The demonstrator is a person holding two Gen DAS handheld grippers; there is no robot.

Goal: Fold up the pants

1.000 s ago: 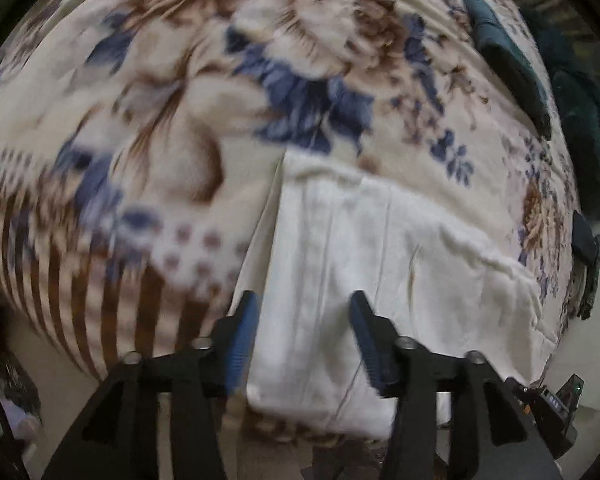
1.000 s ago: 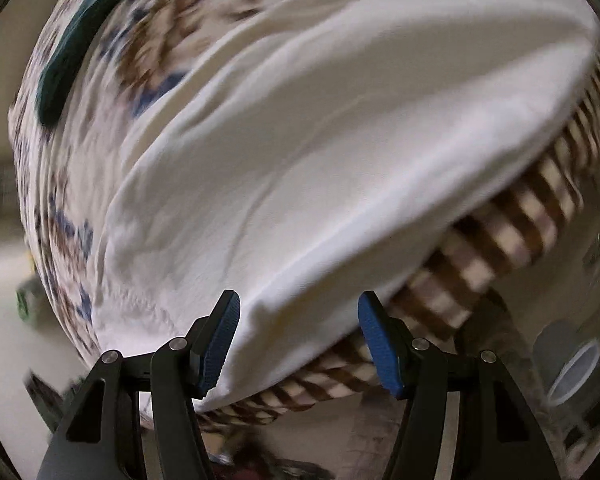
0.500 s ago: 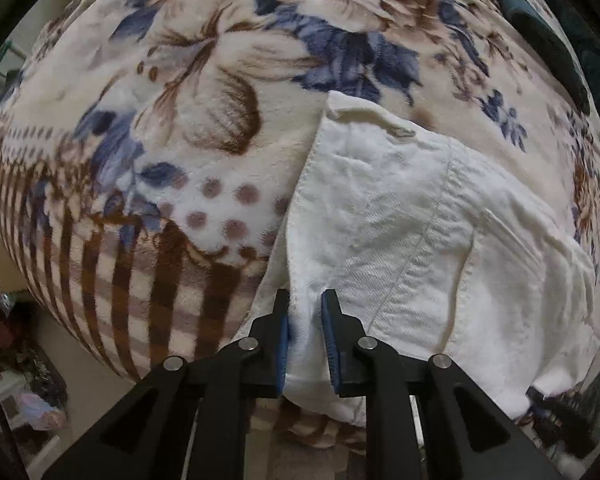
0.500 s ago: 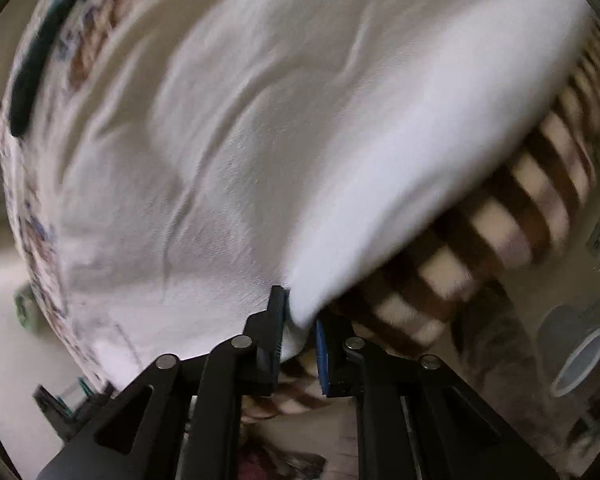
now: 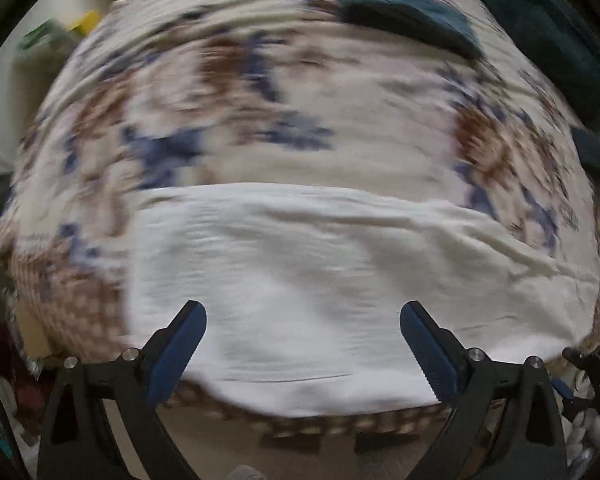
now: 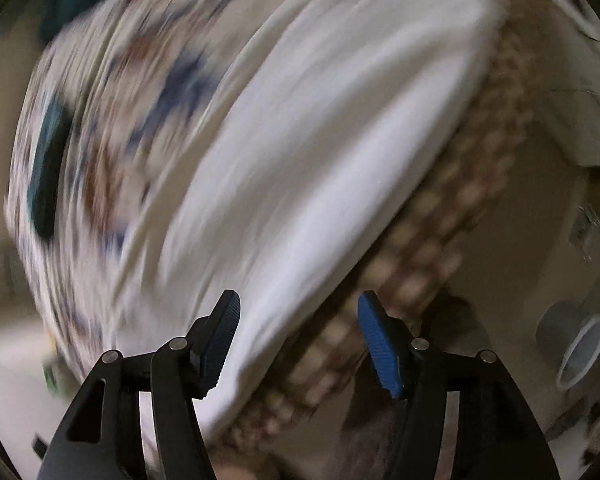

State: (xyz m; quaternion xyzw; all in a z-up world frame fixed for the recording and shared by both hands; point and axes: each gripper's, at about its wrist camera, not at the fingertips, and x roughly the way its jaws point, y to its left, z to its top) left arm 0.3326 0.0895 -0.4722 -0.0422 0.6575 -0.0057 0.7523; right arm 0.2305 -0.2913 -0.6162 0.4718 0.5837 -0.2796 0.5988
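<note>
Half a second ago I had both grippers pinched onto the near edge of the white pants (image 5: 300, 288). Now the left gripper (image 5: 303, 344) is spread wide with nothing between its fingers, and the right gripper (image 6: 299, 340) is likewise released, its blue pads apart and clear of cloth. Both wrist views are smeared by motion, so I judge that I am pulling both tools back from the garment.

The pants lie as a broad, flat white panel on the floral blanket (image 5: 260, 112), close to the near edge of the bed, with the near hem just above the blanket's brown checked border (image 5: 312, 424). In the earlier left view a pocket and seam were exposed; now only a plain, smooth face shows. I take this to mean one fold has been laid over and let go. Whether a further fold is required I cannot tell from these views.

Surface: a soft plush blanket over a bed, cream with blue and brown flowers. Beyond the pants, at the far side of the blanket, a folded dark teal cloth (image 5: 404, 12) lies well apart from them, with more dark teal fabric (image 5: 552, 48) to its right.

Room: in the right view, a grey pipe end (image 6: 576, 348) stands off the bed to the right of the pants; other floor clutter is too blurred to name.
</note>
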